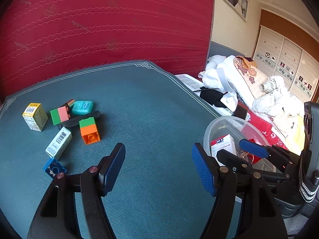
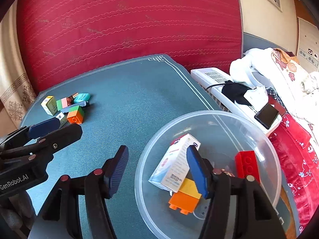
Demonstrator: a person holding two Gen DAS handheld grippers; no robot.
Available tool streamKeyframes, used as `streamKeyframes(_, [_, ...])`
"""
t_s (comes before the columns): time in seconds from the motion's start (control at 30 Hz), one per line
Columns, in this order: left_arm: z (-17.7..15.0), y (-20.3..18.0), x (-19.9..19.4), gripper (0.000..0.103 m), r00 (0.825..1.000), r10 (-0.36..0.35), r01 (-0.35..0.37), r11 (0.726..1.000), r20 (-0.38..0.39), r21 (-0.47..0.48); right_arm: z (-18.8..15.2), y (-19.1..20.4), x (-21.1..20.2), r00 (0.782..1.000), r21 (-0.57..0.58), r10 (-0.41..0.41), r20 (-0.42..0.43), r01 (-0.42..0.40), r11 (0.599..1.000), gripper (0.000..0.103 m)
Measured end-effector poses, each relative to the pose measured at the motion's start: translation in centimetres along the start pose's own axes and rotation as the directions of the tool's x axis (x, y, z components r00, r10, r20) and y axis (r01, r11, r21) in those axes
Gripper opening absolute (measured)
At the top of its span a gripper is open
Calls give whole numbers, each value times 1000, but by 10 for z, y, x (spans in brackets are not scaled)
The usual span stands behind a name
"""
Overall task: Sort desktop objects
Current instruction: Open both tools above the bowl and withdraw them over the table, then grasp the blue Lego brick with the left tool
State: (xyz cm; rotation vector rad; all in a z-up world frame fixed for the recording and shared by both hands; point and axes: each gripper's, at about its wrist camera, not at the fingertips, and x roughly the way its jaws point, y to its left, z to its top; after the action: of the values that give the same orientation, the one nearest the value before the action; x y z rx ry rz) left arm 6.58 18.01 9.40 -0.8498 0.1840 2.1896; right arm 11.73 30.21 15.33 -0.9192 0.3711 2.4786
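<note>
At the far left of the teal table mat [image 1: 151, 99] lies a cluster: a yellow box [image 1: 34, 116], a green-pink block [image 1: 59, 115], a teal floss case [image 1: 82, 107], a green-orange block [image 1: 89, 131], a white barcoded box [image 1: 58, 142] and a small blue piece [image 1: 53, 168]. My left gripper [image 1: 159, 169] hovers open over bare mat, right of the cluster. A clear plastic bowl [image 2: 199, 114] holds a white box [image 2: 175, 165], a yellow-orange block [image 2: 185, 195] and a red block [image 2: 247, 163]. My right gripper [image 2: 157, 171] is open above the bowl's left rim, its pads off the white box.
A red quilted mattress [image 2: 129, 20] stands behind the table. To the right are a white slatted appliance [image 2: 209, 75], a black phone [image 2: 266, 115] and piled bedding [image 1: 249, 79]. A black bar [image 1: 79, 119] lies within the cluster.
</note>
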Motion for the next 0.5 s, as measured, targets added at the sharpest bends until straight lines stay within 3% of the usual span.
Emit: streamKeyframes(0.5, [-15, 73, -17, 72, 989, 150, -150, 981, -2, -124, -3, 47, 15, 996, -65, 81, -36, -83, 994, 67])
